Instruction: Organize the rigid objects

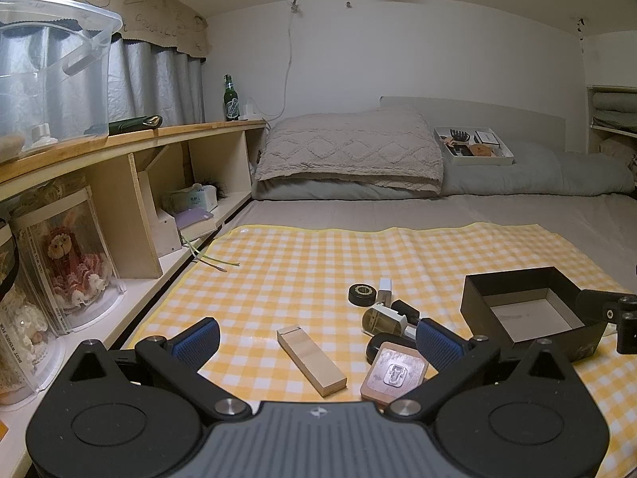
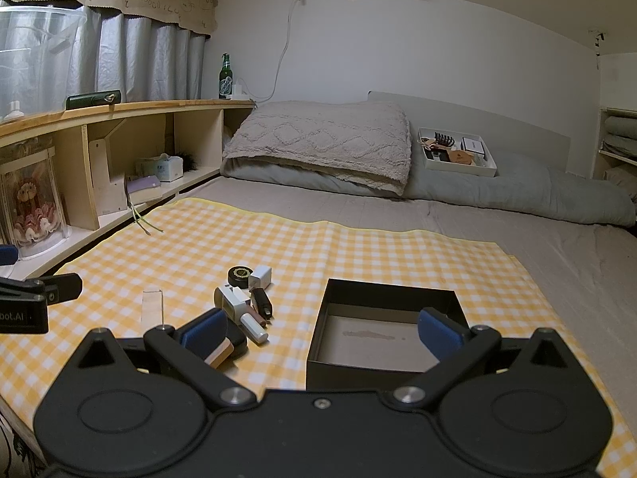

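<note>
Small rigid items lie on a yellow checked cloth (image 1: 298, 263): a wooden block (image 1: 311, 360), a square wood-framed plaque (image 1: 395, 373), a round black tin (image 1: 362, 294), a white charger (image 1: 384, 290) and a cream-and-white gadget (image 1: 384, 318). My left gripper (image 1: 316, 338) hangs open above the block and plaque, holding nothing. An open black box (image 2: 382, 332) with a bare grey floor sits to the right. Low over its near edge my right gripper (image 2: 324, 332) stands open and empty, with its left pad beside the pile, where the tin (image 2: 240, 275) and charger (image 2: 260, 277) show.
A wooden shelf unit (image 1: 131, 183) runs along the left with a clear bin (image 1: 47, 75), a green bottle (image 1: 230, 99) and doll cases. Pillows (image 1: 350, 151) and a white tray (image 1: 473, 145) of small items lie at the bed's head. Grey sheet stretches beyond the cloth.
</note>
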Motion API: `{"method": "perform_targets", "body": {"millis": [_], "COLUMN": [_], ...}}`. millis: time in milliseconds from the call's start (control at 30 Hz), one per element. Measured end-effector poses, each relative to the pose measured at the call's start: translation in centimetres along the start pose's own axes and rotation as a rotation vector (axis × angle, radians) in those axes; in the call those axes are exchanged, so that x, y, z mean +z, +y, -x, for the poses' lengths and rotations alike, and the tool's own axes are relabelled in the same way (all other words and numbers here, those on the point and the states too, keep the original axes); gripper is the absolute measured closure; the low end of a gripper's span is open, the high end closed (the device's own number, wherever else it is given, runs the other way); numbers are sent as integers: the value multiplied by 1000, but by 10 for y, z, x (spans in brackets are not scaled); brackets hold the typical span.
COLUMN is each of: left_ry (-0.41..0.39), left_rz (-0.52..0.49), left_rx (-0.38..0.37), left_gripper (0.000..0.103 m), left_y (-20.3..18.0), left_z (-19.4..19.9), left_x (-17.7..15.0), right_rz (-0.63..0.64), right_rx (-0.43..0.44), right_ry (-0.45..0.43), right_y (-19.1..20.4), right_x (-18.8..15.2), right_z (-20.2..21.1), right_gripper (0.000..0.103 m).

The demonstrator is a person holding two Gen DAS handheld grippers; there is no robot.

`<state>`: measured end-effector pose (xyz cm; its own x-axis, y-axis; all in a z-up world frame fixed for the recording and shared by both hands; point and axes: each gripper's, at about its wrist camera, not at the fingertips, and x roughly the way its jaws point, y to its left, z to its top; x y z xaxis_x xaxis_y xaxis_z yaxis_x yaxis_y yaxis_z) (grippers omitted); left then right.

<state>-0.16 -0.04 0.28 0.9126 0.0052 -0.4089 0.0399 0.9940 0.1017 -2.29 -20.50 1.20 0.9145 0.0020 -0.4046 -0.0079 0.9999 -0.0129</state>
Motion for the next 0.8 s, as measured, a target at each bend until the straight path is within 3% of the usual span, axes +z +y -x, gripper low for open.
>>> {"method": "perform_targets", "body": {"millis": [567,800], "left_ry": [0,4], "left_rz": [-12,-70], "left_rx": [11,59], "left_gripper": [0,0], "left_y": [3,2], "left_z": [-1,-2], "left_x": [2,2], "right_rz": [4,-45], "right_rx": [4,24], "right_ry": [0,-17], "right_y": [0,-11], "right_x": [0,21], "right_z": [2,19], "right_gripper": [0,0]}}
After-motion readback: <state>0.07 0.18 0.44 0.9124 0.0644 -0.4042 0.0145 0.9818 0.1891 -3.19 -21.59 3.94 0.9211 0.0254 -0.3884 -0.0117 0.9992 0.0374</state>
